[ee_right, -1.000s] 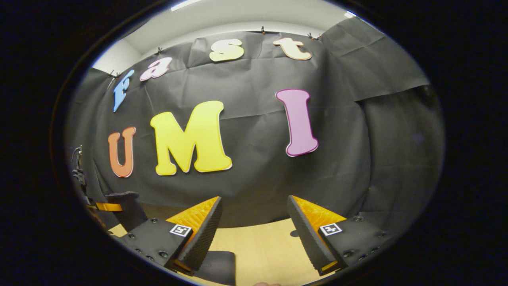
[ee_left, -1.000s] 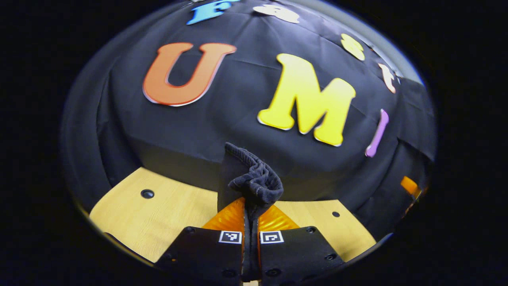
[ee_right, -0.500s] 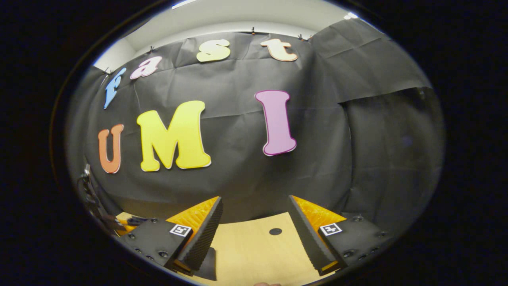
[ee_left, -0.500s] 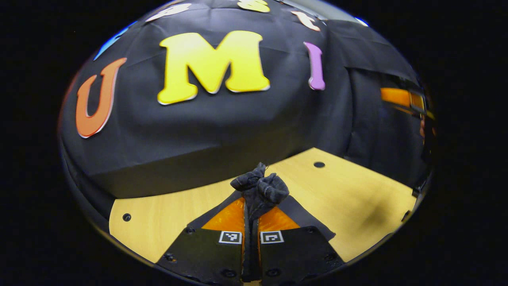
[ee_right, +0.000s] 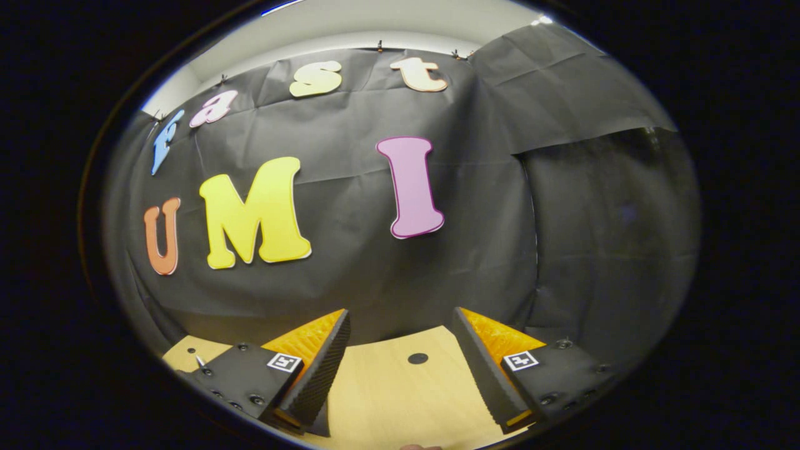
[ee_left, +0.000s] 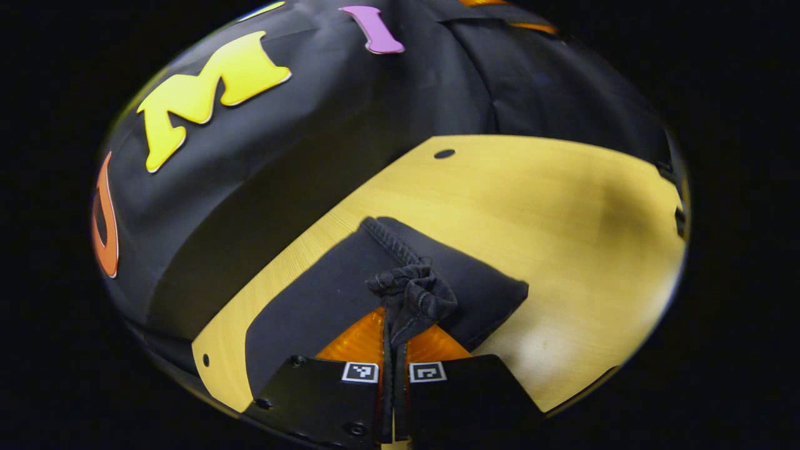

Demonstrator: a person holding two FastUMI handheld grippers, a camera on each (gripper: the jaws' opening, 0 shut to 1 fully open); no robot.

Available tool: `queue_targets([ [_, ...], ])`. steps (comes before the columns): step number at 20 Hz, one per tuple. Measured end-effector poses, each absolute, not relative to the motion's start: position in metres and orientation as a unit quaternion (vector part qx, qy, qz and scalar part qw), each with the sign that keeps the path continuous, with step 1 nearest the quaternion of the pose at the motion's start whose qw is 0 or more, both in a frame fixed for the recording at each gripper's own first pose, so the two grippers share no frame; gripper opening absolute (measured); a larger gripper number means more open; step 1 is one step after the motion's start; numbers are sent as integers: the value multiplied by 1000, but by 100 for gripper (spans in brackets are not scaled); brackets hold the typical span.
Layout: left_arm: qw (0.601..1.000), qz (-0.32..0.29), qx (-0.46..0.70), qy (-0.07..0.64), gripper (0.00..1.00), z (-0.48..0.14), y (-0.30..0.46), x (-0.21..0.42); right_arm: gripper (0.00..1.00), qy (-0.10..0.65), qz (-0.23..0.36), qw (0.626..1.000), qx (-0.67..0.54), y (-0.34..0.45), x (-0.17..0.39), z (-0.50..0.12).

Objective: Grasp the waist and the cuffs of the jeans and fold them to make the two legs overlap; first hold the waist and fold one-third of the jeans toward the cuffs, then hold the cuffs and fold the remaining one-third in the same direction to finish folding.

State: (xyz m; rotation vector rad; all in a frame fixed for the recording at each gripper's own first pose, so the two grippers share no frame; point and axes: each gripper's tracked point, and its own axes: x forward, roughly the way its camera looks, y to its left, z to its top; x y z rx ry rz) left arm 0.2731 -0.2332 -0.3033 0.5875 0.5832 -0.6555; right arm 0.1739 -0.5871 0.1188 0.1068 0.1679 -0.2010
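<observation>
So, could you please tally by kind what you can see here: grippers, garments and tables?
Hand-held gripper: 2, left shut on the jeans, right open
Jeans: 1
Table: 1
Total: 4

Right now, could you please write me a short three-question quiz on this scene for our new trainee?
1. True or false: the left gripper is shut on a bunched fold of the dark jeans.
2. Multiple choice: in the right gripper view, the right gripper is (A) shut on the jeans, (B) open with nothing between its fingers, (C) shut on a cup.
3. Fill in: the jeans lie on a light ______ table.

Key
1. True: both fingers press on the cloth.
2. B: its jaws stand wide apart above the bare tabletop.
3. Wooden.
</observation>
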Motion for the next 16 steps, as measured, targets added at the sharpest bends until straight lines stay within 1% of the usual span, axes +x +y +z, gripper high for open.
queue_targets([
  [2,859,-312,314,258,5,-310,-225,295,100,86,-100,990,53,-587,171,119],
  [3,858,-311,320,255,5,-318,-244,269,100,87,-100,990,53,-587,171,118],
  [5,857,-313,323,252,6,-308,-228,285,100,88,-99,990,54,-588,171,119],
  [6,858,-308,326,249,11,-301,-223,292,100,88,-99,990,56,-588,171,121],
  [7,865,-293,329,242,18,-299,-218,303,100,87,-98,990,58,-587,170,122],
  [9,877,-288,292,250,68,-290,-214,300,100,87,-94,990,59,-584,169,123],
  [10,884,-283,277,249,76,-283,-213,299,100,87,-91,990,59,-582,169,124],
  [11,890,-277,268,243,80,-273,-210,300,100,87,-88,991,57,-580,169,123],
  [12,897,-272,258,234,90,-262,-209,301,100,87,-85,991,57,-578,169,124],
  [13,902,-270,247,229,92,-252,-208,298,100,87,-82,991,58,-575,168,125],
  [16,916,-273,207,209,92,-216,-211,286,100,90,-70,992,50,-565,163,126],
])
